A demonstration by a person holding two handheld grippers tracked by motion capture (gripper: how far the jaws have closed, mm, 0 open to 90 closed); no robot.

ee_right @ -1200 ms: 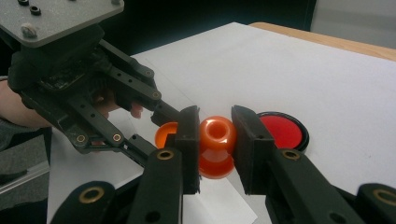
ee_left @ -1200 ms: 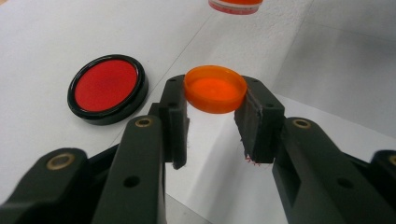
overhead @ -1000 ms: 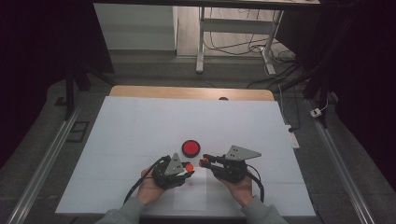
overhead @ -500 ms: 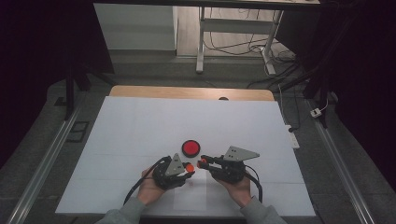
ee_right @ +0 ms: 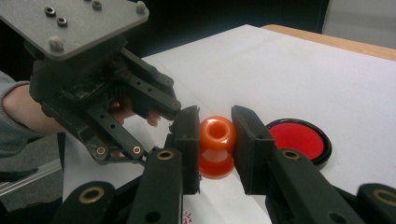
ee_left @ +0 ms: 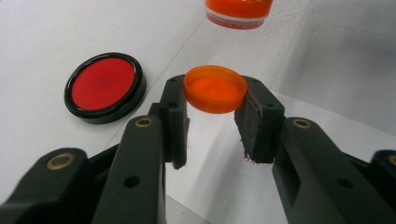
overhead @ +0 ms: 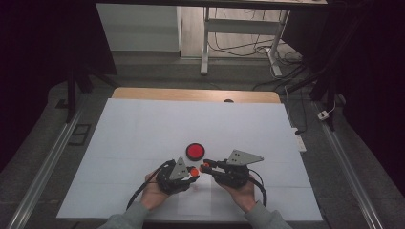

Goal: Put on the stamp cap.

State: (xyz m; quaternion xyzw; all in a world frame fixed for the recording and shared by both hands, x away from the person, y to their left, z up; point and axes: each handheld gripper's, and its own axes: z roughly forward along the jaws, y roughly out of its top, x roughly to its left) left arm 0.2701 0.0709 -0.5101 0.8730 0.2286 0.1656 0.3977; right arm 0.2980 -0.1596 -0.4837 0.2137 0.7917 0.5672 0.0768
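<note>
White bench point(overhead: 143, 124), dark room beyond. No shift since a second ago: left hand-held gripper point(ee_left: 215, 100) clamped on cap point(ee_left: 215, 88), right hand-held gripper point(ee_right: 217, 130) clamped on bottle point(ee_right: 217, 145), just apart beside disc point(overhead: 195, 151). Cap off already; probably pausing.

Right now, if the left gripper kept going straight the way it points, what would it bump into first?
Probably the small orange bottle held by the right gripper, straight ahead of the left gripper and its orange cap. The red disc lies off to the side.

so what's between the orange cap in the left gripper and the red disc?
Nothing: bare white table separates the orange cap from the red disc, as the left gripper view shows.
</note>
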